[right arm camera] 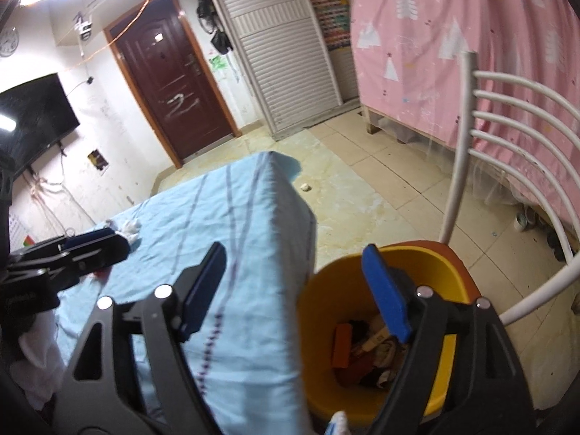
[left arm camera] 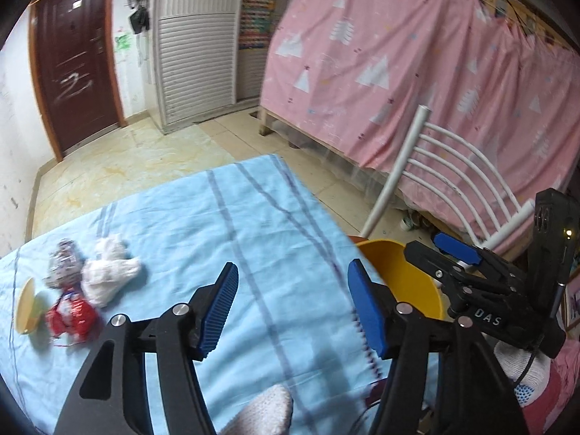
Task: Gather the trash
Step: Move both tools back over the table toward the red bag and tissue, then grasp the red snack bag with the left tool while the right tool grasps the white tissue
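Three scraps [left arm camera: 78,290] on table [left arm camera: 253,217] | yellow bin [right arm camera: 380,326] on chair [right arm camera: 507,181]

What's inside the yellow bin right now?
The yellow bin holds crumpled trash: an orange packet and brown and pale wrappers. The right gripper's finger covers part of the pile; the bottom is hidden.
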The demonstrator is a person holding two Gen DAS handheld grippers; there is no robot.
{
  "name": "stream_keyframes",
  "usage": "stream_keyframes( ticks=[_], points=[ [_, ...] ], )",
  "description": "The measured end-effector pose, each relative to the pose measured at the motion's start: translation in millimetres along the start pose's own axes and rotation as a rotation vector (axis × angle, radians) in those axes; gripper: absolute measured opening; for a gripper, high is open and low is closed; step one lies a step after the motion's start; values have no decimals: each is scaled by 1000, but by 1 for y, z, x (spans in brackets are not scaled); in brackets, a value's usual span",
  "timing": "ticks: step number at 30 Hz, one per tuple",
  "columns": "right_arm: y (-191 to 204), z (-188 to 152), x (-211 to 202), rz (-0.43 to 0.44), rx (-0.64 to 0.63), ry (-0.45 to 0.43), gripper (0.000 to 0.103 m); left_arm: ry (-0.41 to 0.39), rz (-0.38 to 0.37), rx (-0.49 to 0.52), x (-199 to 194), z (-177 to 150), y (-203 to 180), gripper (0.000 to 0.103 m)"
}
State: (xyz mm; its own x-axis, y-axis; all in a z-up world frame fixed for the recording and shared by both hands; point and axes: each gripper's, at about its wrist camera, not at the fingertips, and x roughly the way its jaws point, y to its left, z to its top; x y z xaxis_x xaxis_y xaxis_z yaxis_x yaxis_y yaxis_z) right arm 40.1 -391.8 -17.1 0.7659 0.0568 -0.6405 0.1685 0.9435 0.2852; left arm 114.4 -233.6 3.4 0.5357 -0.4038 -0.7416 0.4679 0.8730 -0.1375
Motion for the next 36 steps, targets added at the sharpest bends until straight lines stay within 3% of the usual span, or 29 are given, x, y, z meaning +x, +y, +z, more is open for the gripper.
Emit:
stream_keyframes(
  ticks=[21,28,36],
  points=[
    [120,6,45,73,-179,80,85,-46,172,-146,-35,-28,129,59],
    [139,5,58,84,-217,105,86,-10,213,-203,-25,-38,166,63],
    [156,6,72,94,-254,129,87,51,246,-208,-5,-46,181,63]
  ],
)
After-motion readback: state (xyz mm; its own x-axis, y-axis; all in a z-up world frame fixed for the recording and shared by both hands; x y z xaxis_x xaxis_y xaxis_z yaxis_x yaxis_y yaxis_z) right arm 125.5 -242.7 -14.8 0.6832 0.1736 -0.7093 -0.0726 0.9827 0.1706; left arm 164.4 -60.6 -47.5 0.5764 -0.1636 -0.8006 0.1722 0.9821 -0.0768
